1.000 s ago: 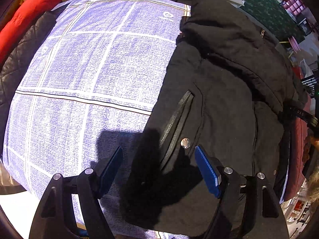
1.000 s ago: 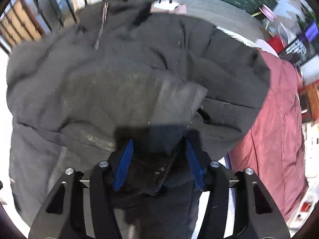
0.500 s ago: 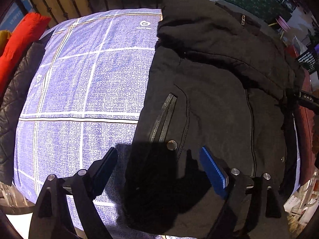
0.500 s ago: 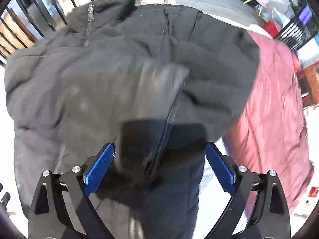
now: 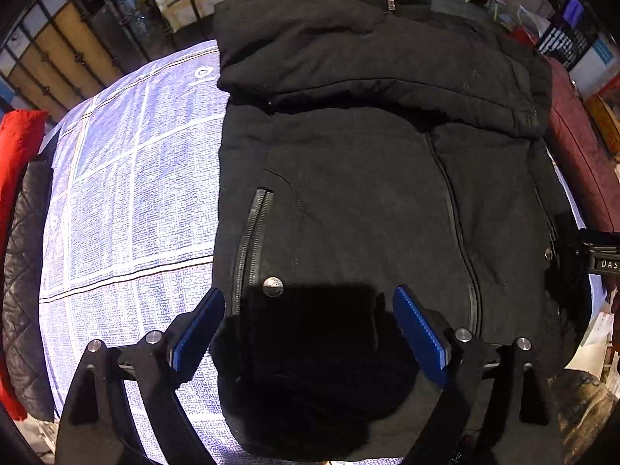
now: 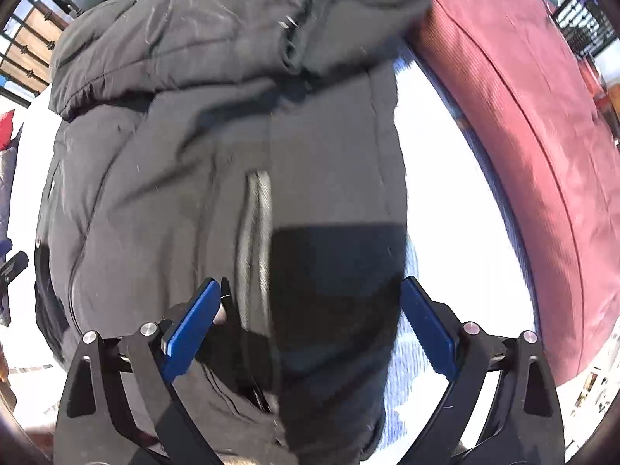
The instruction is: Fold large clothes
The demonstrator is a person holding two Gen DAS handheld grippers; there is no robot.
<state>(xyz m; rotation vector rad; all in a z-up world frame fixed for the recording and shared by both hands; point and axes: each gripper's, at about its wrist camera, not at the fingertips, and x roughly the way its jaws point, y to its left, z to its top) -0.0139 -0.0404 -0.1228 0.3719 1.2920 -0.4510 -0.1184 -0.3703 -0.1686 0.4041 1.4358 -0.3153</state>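
Folding looks to be between grabs right now: the black coat (image 5: 368, 193) is laid flat on the checked blue sheet (image 5: 128, 201), hood or upper part already doubled over at the far end, and nothing is held. The left gripper (image 5: 310, 325) is parked above the near hem with its jaws spread, having just been opening, and only its own shadow on the cloth sits between them. Same story for the right gripper (image 6: 310, 321): jaws wide, no pinch on the fabric, hovering over the coat's right edge by the pocket zipper (image 6: 255, 240).

Next move, best guess, is a fresh grip on the hem or both side edges so the body can be folded up or inward. Thick padded cloth, so a deep bite would be needed or it'll slide out.

What's only seen from the left view: the snap button (image 5: 272, 286), the centre zip, and a red cushion (image 5: 19, 147) off to the side. The right view alone gives the big maroon cushion (image 6: 523, 135) properly, plus the bare sheet strip between it and the coat.
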